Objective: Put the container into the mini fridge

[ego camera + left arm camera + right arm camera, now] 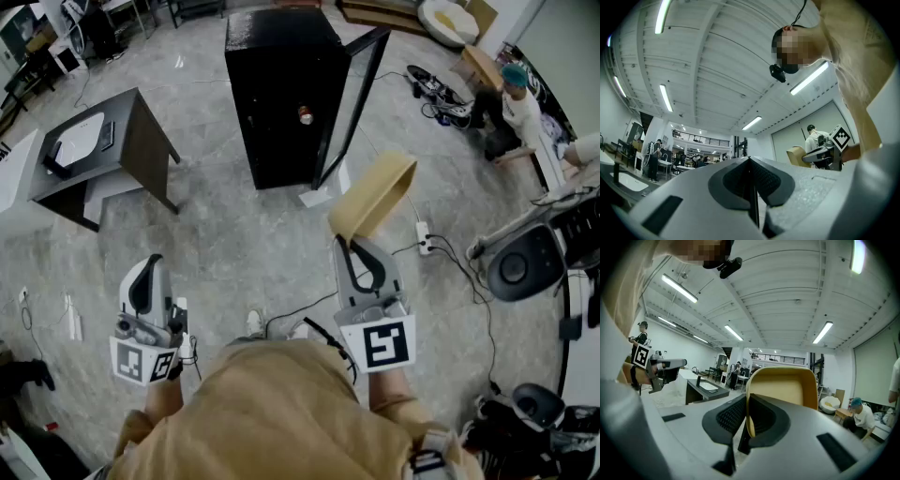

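The black mini fridge (pixel 281 94) stands on the floor ahead, its glass door (pixel 352 103) swung open to the right. My right gripper (pixel 344 244) is shut on the wall of a tan, open-topped container (pixel 373 195), held tilted in the air short of the fridge. In the right gripper view the container (pixel 783 385) rises above the jaws, its rim pinched between the pads. My left gripper (pixel 151 262) hangs low at the left, shut and empty, and points up at the ceiling. In the left gripper view the closed jaws (pixel 750 164) fill the bottom, with the container (pixel 797 157) far off.
A dark desk (pixel 112 150) with a white object stands at the left. A power strip (pixel 424 239) and cables lie on the floor right of the fridge. A person (pixel 511 98) sits on the floor at the far right, near dark equipment (pixel 520 262).
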`<state>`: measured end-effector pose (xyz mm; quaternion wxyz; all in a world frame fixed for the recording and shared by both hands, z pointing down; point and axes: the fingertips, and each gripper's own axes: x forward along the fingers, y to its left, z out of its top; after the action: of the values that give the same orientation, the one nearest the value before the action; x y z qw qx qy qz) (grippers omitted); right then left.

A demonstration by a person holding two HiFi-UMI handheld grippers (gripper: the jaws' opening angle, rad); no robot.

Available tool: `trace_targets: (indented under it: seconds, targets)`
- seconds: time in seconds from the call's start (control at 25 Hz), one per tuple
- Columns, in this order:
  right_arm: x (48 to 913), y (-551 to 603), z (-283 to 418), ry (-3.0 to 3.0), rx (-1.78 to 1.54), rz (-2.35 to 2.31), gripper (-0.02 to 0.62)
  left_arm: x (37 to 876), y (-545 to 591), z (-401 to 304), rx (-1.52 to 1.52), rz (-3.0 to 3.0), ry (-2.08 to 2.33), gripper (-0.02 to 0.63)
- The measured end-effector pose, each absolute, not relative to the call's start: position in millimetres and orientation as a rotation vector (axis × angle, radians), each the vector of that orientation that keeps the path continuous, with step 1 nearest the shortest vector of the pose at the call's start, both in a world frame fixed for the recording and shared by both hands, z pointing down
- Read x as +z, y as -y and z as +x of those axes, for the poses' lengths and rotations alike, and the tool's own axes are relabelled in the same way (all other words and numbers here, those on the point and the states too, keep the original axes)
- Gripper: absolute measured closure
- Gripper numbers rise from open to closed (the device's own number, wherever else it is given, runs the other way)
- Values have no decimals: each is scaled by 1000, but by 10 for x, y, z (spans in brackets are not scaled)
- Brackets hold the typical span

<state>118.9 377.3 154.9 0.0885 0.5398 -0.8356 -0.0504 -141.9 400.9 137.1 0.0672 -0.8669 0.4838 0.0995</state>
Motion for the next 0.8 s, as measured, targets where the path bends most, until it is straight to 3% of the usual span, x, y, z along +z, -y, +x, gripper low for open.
trace_targets:
  seconds: [0.8]
  targets:
    - [1459,-3340,549,2441,-159,1641,584,1418,-3361,-2055,353,-2660,-1415,604]
